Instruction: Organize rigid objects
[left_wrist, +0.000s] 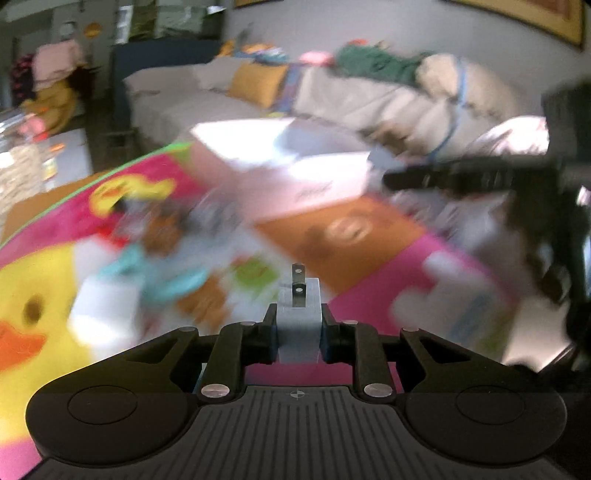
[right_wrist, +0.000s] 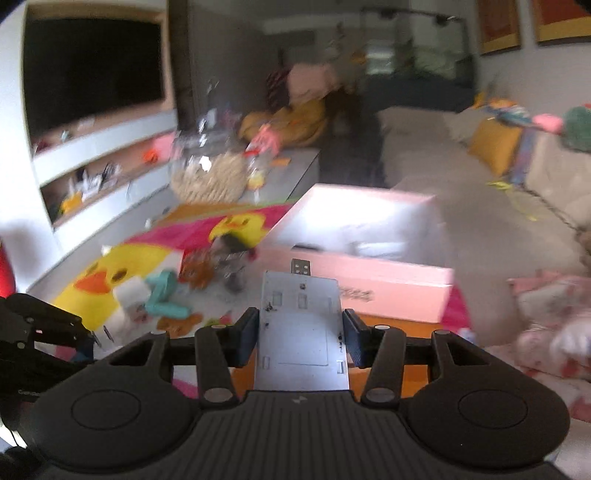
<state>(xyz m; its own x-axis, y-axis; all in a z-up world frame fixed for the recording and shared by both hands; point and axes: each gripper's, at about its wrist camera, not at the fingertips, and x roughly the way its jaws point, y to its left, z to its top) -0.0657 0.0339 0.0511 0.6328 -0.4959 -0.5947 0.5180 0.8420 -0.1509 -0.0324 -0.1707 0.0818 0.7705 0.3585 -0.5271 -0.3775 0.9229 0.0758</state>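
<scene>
The left gripper (left_wrist: 298, 325) has its fingers (left_wrist: 269, 332) closed tight on a small grey plug adapter (left_wrist: 298, 314). Its two metal prongs stand up and point away from the camera. It hangs above a colourful play mat (left_wrist: 369, 236) with pink, orange and yellow fields and a yellow duck picture (left_wrist: 33, 295) on its left part.

The right gripper (right_wrist: 301, 332) holds a flat grey metal hub (right_wrist: 301, 332) between its blue-padded fingers (right_wrist: 246, 336). The pads press on the two long sides of the hub, and a short connector end (right_wrist: 301, 266) sticks out at the far edge.

In front of both grippers lies an open pink box (right_wrist: 369, 288) on the mat, its inside bright white from the light. In the left wrist view the same box (left_wrist: 295, 173) is very blurred, and the black right gripper (left_wrist: 480, 177) reaches in from the right edge beside it.

To the left of the box a small heap of things lies on the mat: a teal plastic piece (right_wrist: 164, 295), a white block (right_wrist: 129, 293), an orange-brown item (right_wrist: 195, 273) and a dark object (right_wrist: 232, 262). They are too blurred to name better.

Behind the mat I see a beige sofa (right_wrist: 424, 162) with a yellow cushion (right_wrist: 493, 144), and a dark television (right_wrist: 92, 70) on the wall at the left.
</scene>
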